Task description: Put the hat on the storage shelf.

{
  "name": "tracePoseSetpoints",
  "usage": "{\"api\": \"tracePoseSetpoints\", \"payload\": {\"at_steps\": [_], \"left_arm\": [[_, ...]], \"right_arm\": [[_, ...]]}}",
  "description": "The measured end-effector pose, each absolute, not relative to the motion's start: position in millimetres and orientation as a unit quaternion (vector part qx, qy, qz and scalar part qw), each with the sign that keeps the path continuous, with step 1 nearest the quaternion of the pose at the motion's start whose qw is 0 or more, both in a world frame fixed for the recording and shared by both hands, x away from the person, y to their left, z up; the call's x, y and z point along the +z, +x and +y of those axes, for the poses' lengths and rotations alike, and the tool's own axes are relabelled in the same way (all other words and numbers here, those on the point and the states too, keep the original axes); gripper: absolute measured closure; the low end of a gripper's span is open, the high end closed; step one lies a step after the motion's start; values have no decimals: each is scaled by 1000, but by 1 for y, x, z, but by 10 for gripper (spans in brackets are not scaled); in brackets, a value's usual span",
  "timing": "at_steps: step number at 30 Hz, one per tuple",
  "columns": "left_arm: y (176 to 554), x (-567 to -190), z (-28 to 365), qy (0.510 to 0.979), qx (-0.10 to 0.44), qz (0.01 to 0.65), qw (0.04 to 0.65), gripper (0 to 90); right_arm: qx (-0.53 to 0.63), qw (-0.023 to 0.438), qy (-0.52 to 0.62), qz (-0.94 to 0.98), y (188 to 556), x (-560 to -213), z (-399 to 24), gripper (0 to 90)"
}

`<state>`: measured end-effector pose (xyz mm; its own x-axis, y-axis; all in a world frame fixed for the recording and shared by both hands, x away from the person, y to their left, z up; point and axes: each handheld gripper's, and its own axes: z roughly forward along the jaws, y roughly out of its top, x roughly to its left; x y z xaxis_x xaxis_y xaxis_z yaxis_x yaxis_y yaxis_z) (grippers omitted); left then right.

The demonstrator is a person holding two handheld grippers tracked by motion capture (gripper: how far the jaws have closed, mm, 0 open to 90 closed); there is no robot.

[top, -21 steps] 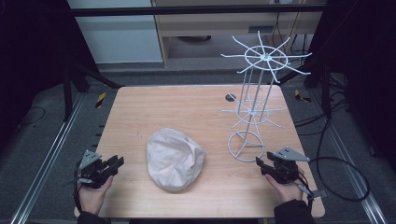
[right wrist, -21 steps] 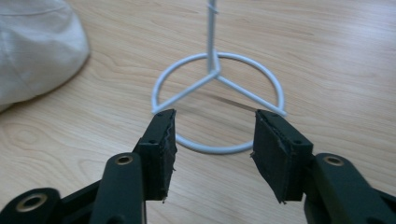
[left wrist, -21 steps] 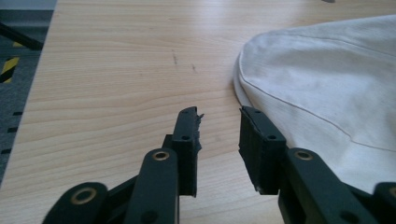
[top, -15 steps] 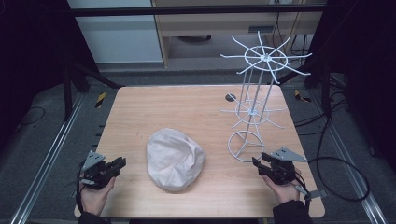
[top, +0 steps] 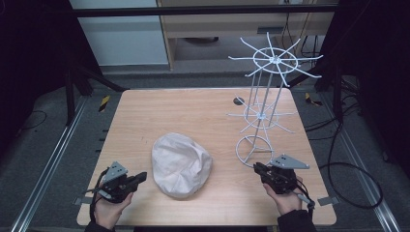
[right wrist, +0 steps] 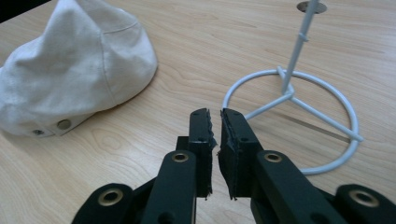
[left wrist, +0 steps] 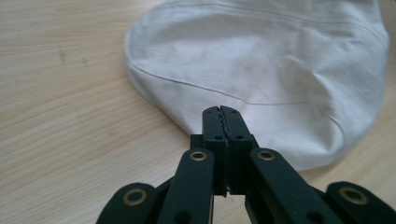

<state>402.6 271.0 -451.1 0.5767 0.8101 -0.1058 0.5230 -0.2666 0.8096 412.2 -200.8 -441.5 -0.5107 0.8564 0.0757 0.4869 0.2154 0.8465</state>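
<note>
Both hand-held grippers low at the near table edge (top: 145, 101), left gripper (top: 141, 176) jaws pressed together, right gripper (top: 256, 167) jaws barely parted.

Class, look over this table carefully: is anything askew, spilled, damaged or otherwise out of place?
Nothing stands out. The white cap lies slightly crumpled on the table, and the wire rack stands upright on its ring base; nothing is spilled or broken.

Left gripper (top: 140, 177) held low with jaws pressed together; right gripper (top: 257, 167) held low, jaws barely parted.
</note>
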Motion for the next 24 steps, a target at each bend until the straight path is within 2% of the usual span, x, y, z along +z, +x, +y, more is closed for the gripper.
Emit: {"api": "tracePoseSetpoints", "payload": {"at_steps": [6, 24], "left_arm": [[400, -456, 254, 807, 152, 398, 408, 900], [398, -466, 217, 840, 126, 364, 383, 900]], "right_arm": [[435, 206, 435, 761, 410, -440, -192, 856], [425, 206, 432, 769, 411, -444, -180, 888]]}}
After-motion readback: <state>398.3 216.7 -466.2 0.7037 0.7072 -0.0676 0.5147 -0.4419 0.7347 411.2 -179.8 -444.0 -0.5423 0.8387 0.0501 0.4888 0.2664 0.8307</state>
